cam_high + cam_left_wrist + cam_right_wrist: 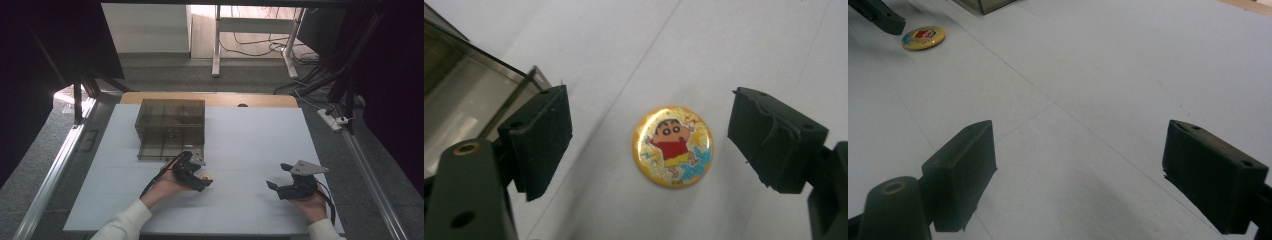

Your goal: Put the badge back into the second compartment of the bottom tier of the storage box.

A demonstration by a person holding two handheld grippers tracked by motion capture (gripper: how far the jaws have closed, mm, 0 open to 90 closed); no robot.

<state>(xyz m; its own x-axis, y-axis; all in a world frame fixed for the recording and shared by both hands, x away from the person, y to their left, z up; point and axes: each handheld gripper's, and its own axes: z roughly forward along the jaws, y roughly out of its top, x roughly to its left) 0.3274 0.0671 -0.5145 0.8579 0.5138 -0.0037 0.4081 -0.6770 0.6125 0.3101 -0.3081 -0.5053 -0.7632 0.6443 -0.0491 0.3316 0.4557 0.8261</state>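
**Yellow badge between my left jaws**

Round yellow cartoon pin badge lies flat on white table sheet, w/ my left gripper over it, jaws wide apart, not touching it. Smoky clear plastic drawer box sits just beyond, far-left. My right gripper, also spread, empty, near-right.

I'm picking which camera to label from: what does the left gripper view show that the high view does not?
Left gripper view: the cartoon print on the round badge and the left gripper fingers open either side of it. High view: the whole smoky clear drawer box, both hands and the right gripper. Both: the badge, a box corner, the white table.
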